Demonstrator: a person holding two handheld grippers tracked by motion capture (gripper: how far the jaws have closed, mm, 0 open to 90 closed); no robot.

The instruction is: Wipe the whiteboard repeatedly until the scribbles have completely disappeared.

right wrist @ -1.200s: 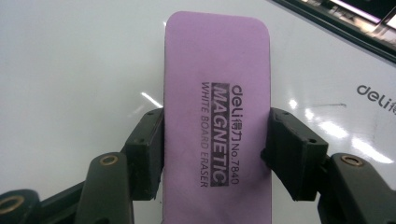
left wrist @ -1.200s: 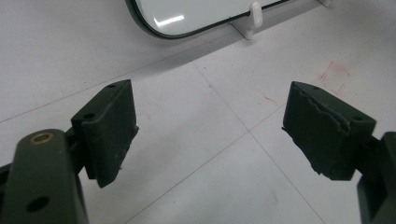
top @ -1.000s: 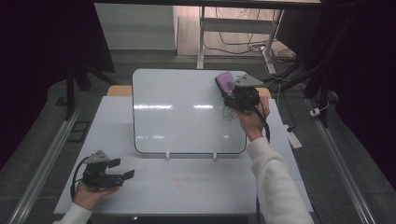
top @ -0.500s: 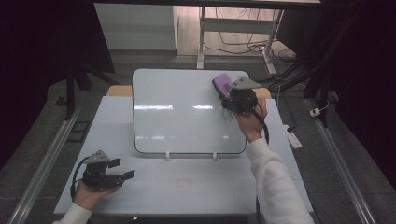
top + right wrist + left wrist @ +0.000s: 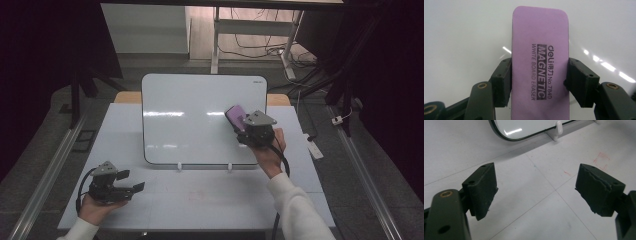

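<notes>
**Sliding the purple eraser down the whiteboard's right side**

Carrying everything: white bench (image 5: 200, 200), tiled in pale panels, faint red marks near its middle front. Standing tilted at the bench's far middle: whiteboard (image 5: 200, 120), propped on two small white feet at its lower edge, clean and glossy, with glare streaks across it.

Moved since a second ago: right gripper (image 5: 239, 121), then up at the whiteboard's top right corner, now lower and further inward, over the right part of the board about halfway down. Came down in steps: still close to the top right half a second ago, plainly lower now. Right hand (image 5: 268, 152) and white sleeve following it in from the bench's front right.

Clamped between the right jaws: purple eraser (image 5: 540, 62), gripped on its two long sides, printed face toward the camera, reading "deli", "MAGNETIC", "WHITE BOARD ERASER", "No.7840". Pads (image 5: 502, 82) pressed against both flanks in the right gripper view, same hold as before. Eraser lying against or just off the board's surface; contact cannot be told.

Unchanged: left gripper (image 5: 536, 192) at the bench's front left corner, held in the left hand (image 5: 95, 210), jaws spread wide with nothing between them, pointed across bare bench toward the whiteboard's lower edge.
</notes>
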